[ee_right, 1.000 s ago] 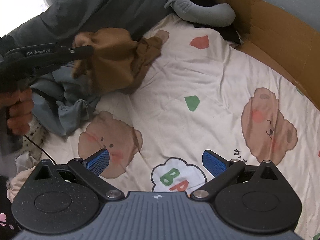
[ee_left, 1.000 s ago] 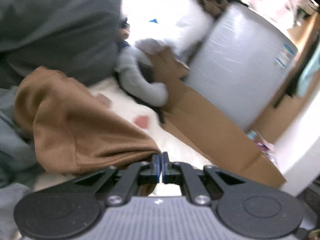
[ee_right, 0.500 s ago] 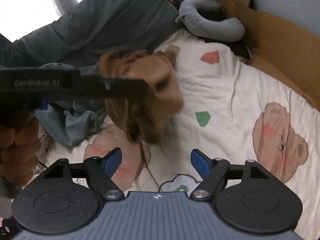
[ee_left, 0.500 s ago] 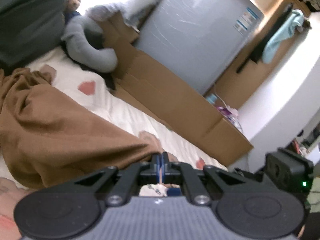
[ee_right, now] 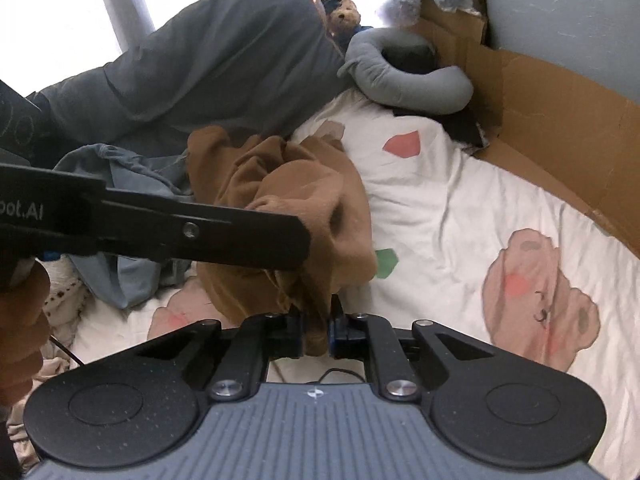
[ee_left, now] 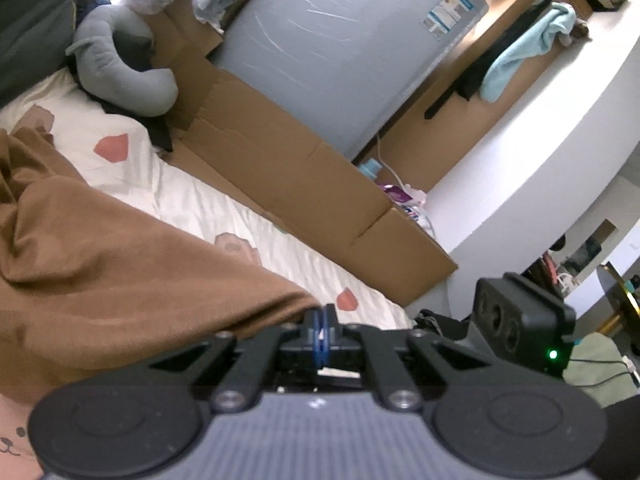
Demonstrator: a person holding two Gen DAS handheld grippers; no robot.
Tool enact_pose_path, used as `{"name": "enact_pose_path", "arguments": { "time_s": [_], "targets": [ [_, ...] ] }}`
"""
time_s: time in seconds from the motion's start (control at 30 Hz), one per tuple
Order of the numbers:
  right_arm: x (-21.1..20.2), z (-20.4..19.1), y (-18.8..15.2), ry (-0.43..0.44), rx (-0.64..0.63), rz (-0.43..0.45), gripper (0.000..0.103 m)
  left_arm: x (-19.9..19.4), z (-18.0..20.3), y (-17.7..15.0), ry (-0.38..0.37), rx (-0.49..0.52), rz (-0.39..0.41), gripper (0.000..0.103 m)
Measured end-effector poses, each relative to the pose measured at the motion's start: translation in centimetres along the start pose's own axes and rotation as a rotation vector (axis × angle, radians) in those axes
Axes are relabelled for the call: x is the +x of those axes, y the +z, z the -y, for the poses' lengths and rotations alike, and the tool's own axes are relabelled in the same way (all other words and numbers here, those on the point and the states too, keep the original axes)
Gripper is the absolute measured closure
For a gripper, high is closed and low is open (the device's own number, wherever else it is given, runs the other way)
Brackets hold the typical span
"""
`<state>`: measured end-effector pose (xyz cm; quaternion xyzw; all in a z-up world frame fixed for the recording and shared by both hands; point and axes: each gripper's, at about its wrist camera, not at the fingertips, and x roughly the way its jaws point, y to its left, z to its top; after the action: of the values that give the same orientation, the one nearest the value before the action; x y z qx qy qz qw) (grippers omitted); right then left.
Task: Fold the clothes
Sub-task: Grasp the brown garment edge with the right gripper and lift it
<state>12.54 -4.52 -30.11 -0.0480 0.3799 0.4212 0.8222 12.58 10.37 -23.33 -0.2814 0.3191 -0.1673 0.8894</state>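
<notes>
Item, brown garment (ee_right: pixel 304 216): bunched, lifted over my bedsheet (ee_right: pixel 460 216), strung between both tools. Left gripper (ee_left: pixel 321 326): blue pads pressed flat together, clenched on the cloth's edge; from the right camera I see it as a black arm crossing in front of the fabric. Right gripper (ee_right: pixel 316 332): jaws closing, a hanging fold pinched between them. Nearby: blue clothes (ee_right: pixel 120 176), grey pillow (ee_right: pixel 224 52), grey neck cushion (ee_right: pixel 404 76), cardboard (ee_right: pixel 560 120).

A crumpled brown soft-knit garment (ee_right: pixel 304 216) hangs bunched above the white cartoon-bear bedsheet (ee_right: pixel 460 216), left of centre. Its lower edge droops near, and its far folds lie against the sheet.
</notes>
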Motion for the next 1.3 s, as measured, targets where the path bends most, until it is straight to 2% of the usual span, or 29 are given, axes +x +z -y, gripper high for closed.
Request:
{"name": "enact_pose_path", "arguments": {
  "time_s": [0.1,0.13,0.2,0.27,0.33,0.57,0.67,0.83,0.93,1.1,1.13,1.2,1.23,1.27,1.3],
  "targets": [
    [-0.6,1.1,-0.2,-0.020,0.025,0.013,0.096,0.3,-0.3,-0.2,-0.005,-0.011,-0.026,0.101],
    [-0.8,1.4,-0.2,-0.031,0.032,0.014,0.096,0.4,-0.3,-0.3,-0.004,-0.014,-0.037,0.097],
    [-1.1,2.3,-0.3,-0.055,0.057,0.013,0.097,0.3,-0.5,-0.5,0.002,-0.013,-0.045,0.081],
    [-1.4,3.4,-0.6,-0.078,0.089,0.012,0.097,-0.1,-0.9,-0.6,0.020,-0.004,-0.037,0.041],
    [-1.7,4.4,-1.0,-0.102,0.120,0.007,0.097,-0.8,-1.6,-0.7,0.056,0.008,-0.019,0.030],
    [-2.8,7.2,-3.1,-0.159,0.209,-0.014,0.097,-1.8,-8.1,-0.8,0.333,-0.010,-0.001,0.029],
    [-3.6,7.7,-3.7,-0.175,0.224,-0.022,0.097,-1.6,-10.9,-0.7,0.426,-0.030,0.008,0.025],
    [-4.7,8.1,-5.0,-0.190,0.245,-0.039,0.097,0.0,-14.3,-0.2,0.505,-0.053,0.005,0.024],
    [-5.8,8.4,-5.7,-0.205,0.261,-0.046,0.097,0.9,-15.8,0.4,0.515,-0.060,0.021,0.022],
    [-7.3,9.1,-6.8,-0.235,0.295,-0.050,0.097,3.5,-17.3,1.4,0.517,-0.061,0.007,0.022],
    [-7.6,9.2,-7.0,-0.240,0.297,-0.050,0.097,4.1,-17.6,1.6,0.519,-0.059,0.002,0.025],
    [-8.2,9.4,-7.4,-0.250,0.308,-0.045,0.097,4.7,-18.3,1.9,0.520,-0.086,-0.008,0.041],
    [-8.5,9.6,-7.5,-0.254,0.315,-0.044,0.097,4.8,-18.5,2.1,0.511,-0.101,-0.021,0.067],
    [-8.8,9.7,-7.7,-0.259,0.322,-0.042,0.097,4.9,-18.6,2.3,0.500,-0.109,-0.037,0.098],
    [-9.1,9.9,-7.8,-0.265,0.329,-0.039,0.097,4.7,-18.2,2.4,0.491,-0.103,-0.041,0.097]
  ]
}}
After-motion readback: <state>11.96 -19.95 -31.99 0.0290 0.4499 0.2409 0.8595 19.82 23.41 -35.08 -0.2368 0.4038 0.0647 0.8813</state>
